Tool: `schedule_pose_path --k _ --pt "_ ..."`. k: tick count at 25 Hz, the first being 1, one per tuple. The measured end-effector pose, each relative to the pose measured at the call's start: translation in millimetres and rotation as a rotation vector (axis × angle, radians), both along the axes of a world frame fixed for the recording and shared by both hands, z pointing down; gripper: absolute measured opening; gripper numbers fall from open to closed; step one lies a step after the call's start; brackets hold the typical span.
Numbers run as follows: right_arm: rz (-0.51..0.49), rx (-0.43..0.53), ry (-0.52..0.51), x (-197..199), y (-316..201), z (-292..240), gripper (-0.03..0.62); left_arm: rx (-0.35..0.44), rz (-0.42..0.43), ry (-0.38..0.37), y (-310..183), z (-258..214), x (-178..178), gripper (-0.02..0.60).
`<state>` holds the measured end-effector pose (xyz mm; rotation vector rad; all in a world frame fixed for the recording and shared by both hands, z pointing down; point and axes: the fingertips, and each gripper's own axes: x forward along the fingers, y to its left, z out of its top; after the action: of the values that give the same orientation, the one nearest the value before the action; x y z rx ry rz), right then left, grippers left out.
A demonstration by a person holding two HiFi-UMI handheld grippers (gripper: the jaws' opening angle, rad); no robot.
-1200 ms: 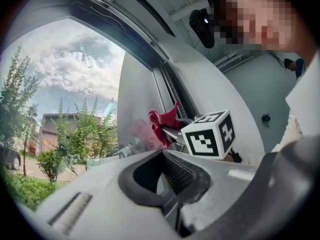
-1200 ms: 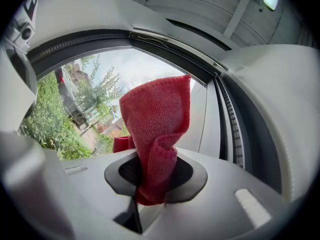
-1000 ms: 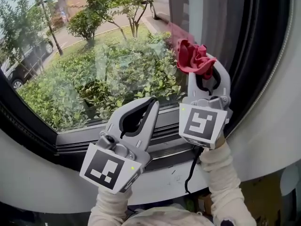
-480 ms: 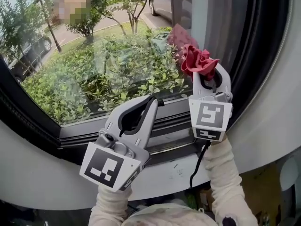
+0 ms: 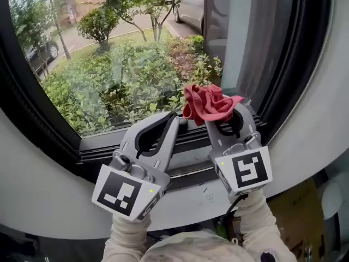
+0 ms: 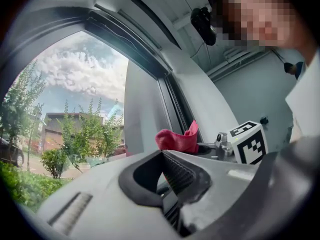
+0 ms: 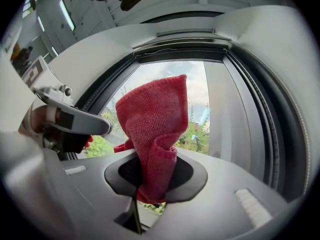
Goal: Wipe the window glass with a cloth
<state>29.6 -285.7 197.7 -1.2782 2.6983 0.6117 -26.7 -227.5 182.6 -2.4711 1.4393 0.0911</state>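
Note:
The window glass point(image 5: 114, 64) fills the upper left of the head view, with shrubs and a street behind it. My right gripper point(image 5: 221, 115) is shut on a bunched red cloth point(image 5: 209, 103), which sits low on the pane just above the bottom frame. In the right gripper view the cloth point(image 7: 152, 129) rises out of the closed jaws of the right gripper point(image 7: 151, 186) against the glass. My left gripper point(image 5: 178, 119) is to its left, shut with nothing in it, tips near the cloth. From the left gripper view, the left gripper point(image 6: 162, 156) points past the cloth point(image 6: 176, 139).
A dark window frame point(image 5: 136, 146) and sill run below the glass, with a thick black frame post point(image 5: 300, 48) at right. A white curved wall point(image 5: 43, 201) lies beneath. A black cable point(image 5: 229, 212) hangs under the right gripper. Cars point(image 5: 191, 7) stand outside.
My right gripper has carried the cloth down the pane, from its upper right part to just above the bottom frame. The left gripper has stayed near the sill.

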Motion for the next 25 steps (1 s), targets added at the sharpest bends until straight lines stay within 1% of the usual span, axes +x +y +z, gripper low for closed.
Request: schedule_pose_path --k 4,9,13,18,25 --pt "-0.084 -0.099 -0.038 -12 33 24 0.109 -0.028 -0.008 -0.004 16 13 -21 0.0" --pt "-0.174 -0.167 -0.082 -39 63 41 0.109 -0.039 0.001 -0.024 40 30 -40 0.0" --pt "-0.238 -0.185 -0.081 -63 82 38 0.11 -0.055 -0.022 -0.032 57 38 -57 0.0" --pt "-0.298 -0.215 -0.089 -84 99 39 0.11 -0.06 -0.032 -0.007 73 44 -76 0.0" --pt "-0.348 -0.234 -0.087 -104 116 40 0.11 -0.06 -0.041 0.007 87 45 -88 0.0"
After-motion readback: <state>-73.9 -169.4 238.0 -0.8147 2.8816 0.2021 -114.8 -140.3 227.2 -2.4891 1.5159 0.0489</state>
